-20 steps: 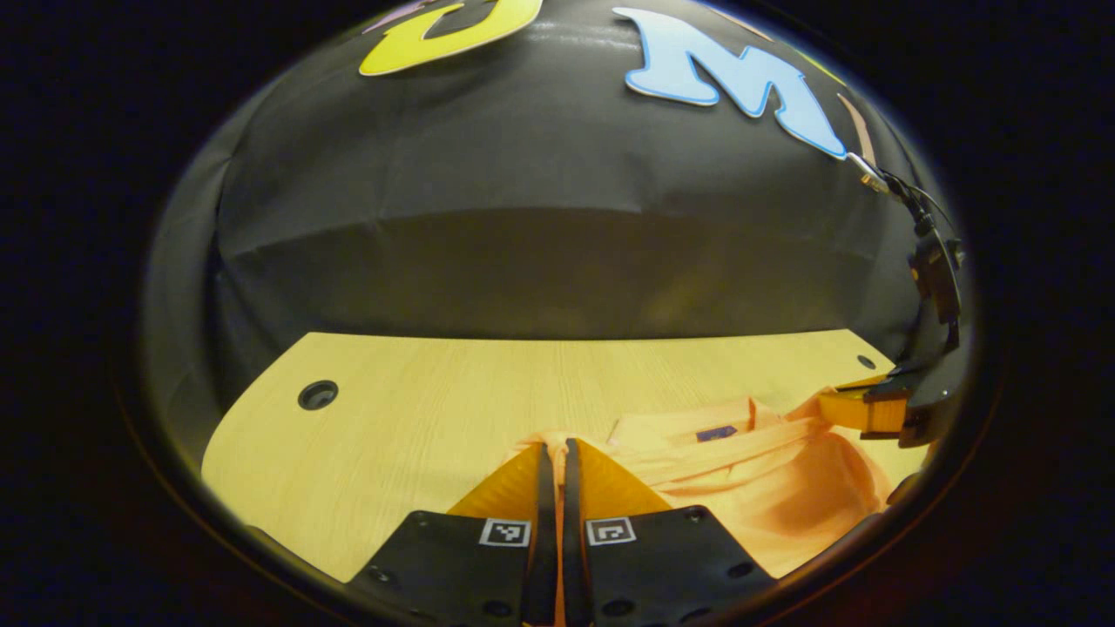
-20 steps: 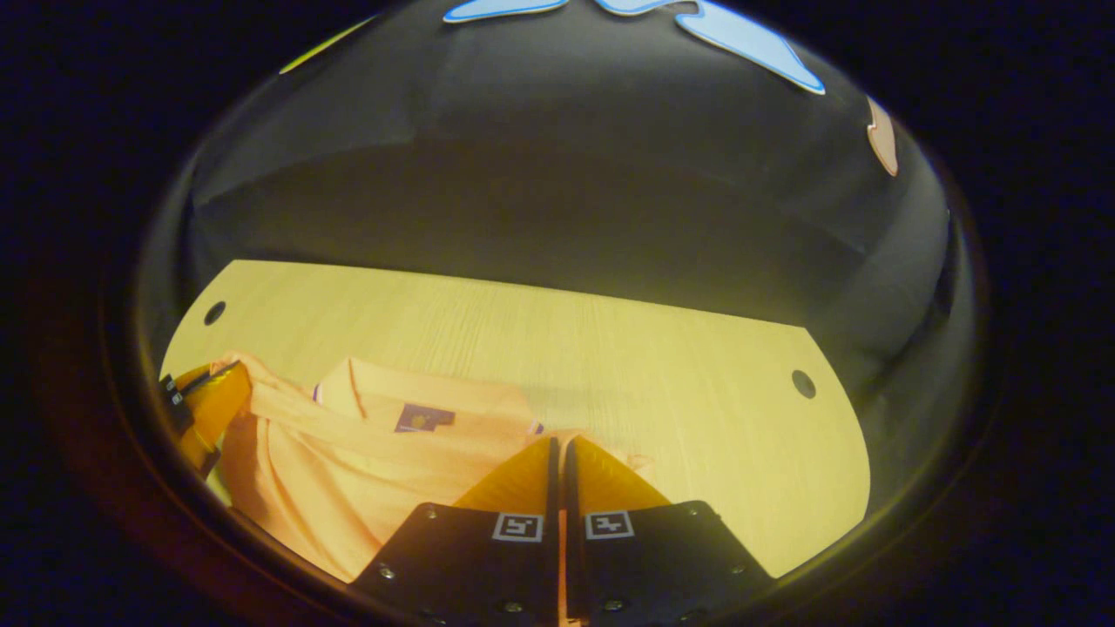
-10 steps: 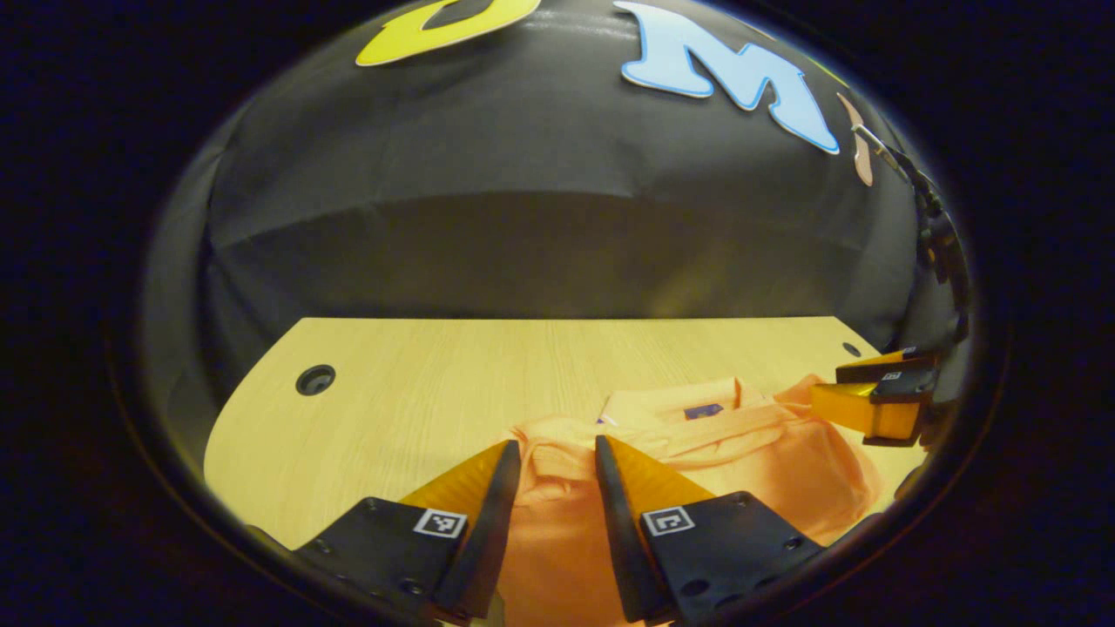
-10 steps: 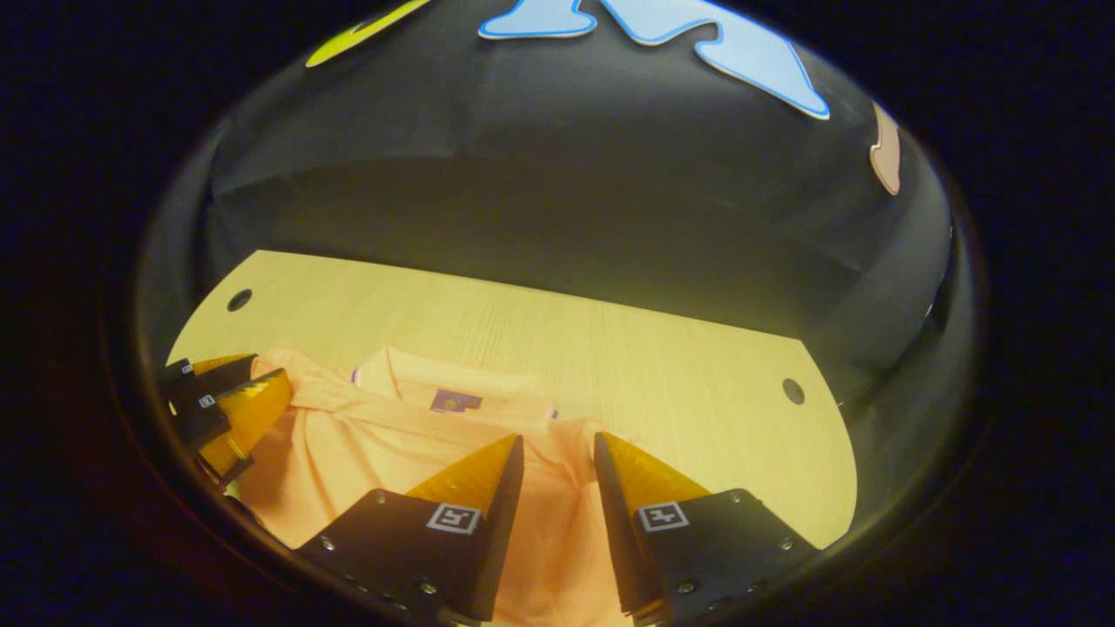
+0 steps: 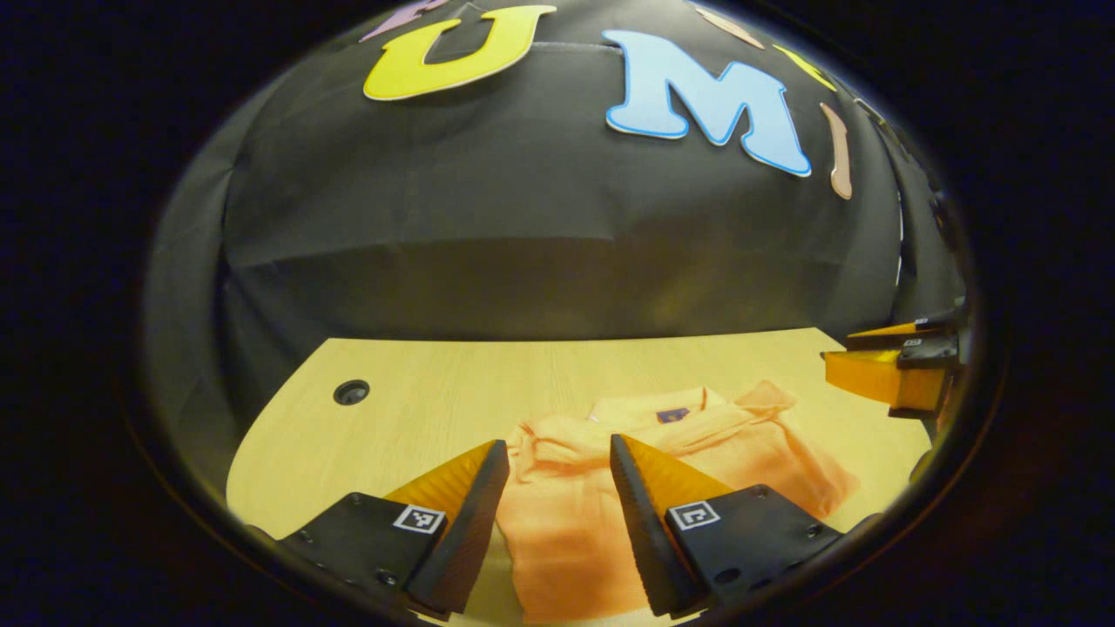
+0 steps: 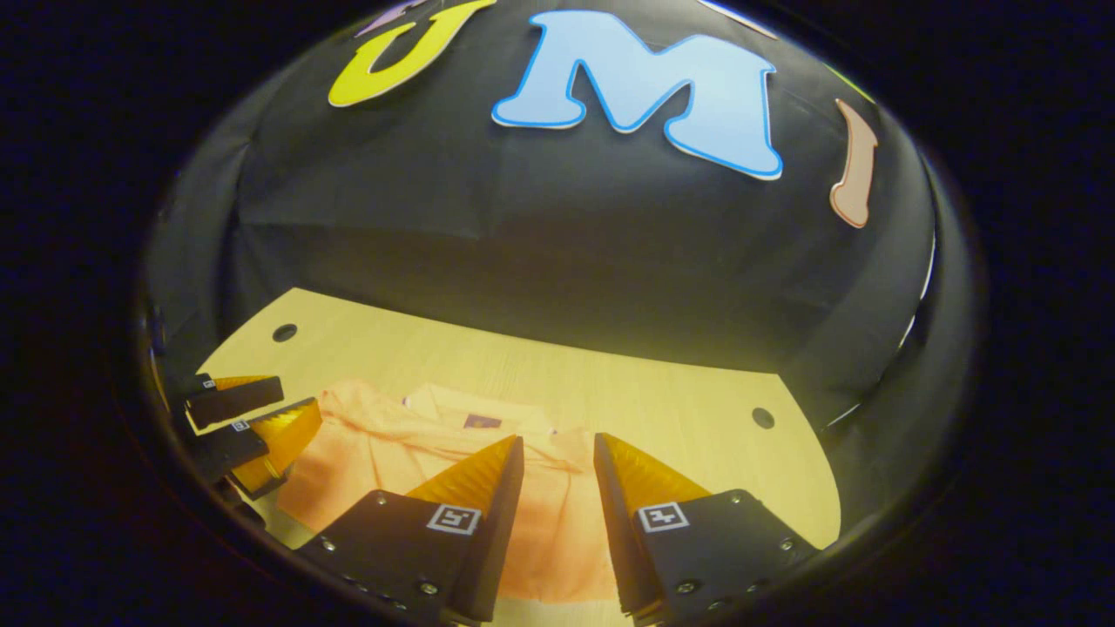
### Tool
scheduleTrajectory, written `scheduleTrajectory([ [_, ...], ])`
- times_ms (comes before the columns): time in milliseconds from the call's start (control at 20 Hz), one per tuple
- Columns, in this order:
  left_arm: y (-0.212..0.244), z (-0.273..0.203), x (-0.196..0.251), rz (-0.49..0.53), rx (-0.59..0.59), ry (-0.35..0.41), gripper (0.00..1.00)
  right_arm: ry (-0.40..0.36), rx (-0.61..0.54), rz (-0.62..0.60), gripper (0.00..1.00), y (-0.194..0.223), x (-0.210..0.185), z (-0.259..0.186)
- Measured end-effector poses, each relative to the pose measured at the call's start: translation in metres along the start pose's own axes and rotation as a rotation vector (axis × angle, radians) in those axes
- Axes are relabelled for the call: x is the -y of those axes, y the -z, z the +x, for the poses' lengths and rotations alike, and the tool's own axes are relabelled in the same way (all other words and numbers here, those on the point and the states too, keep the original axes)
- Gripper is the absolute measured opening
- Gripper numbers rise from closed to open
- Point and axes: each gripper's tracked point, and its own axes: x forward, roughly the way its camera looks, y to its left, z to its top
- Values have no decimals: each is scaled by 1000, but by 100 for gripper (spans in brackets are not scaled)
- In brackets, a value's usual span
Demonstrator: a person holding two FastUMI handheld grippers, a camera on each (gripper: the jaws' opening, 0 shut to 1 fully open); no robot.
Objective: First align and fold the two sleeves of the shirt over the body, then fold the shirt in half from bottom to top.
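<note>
now that both grippers released, shirt (image 5: 575,514) lies folded.

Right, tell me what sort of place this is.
Probably a staged recording booth, not a home: black cloth wall behind a bare wooden table with grommet holes, one folded orange shirt lying on it, and open left gripper.

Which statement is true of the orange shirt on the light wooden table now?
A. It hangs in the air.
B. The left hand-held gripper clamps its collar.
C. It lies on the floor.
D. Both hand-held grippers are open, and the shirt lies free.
D: the left hand-held gripper and the right hand-held gripper both stand with fingers spread, and the orange shirt lies folded on the light wooden table.
</note>
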Motion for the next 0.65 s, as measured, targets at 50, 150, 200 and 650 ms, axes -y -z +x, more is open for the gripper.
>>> scheduleTrajectory([
  [50,-2,-8,2,-4,9,-1,77,0,18,-2,51,-1,1,-8],
  [150,-9,-26,8,-1,34,-2,77,0,51,8,52,-4,6,-28],
  [200,-14,-35,9,4,52,-11,77,0,66,19,51,-3,9,-39],
  [650,-50,-118,46,-8,188,-43,79,16,195,71,51,3,47,-124],
])
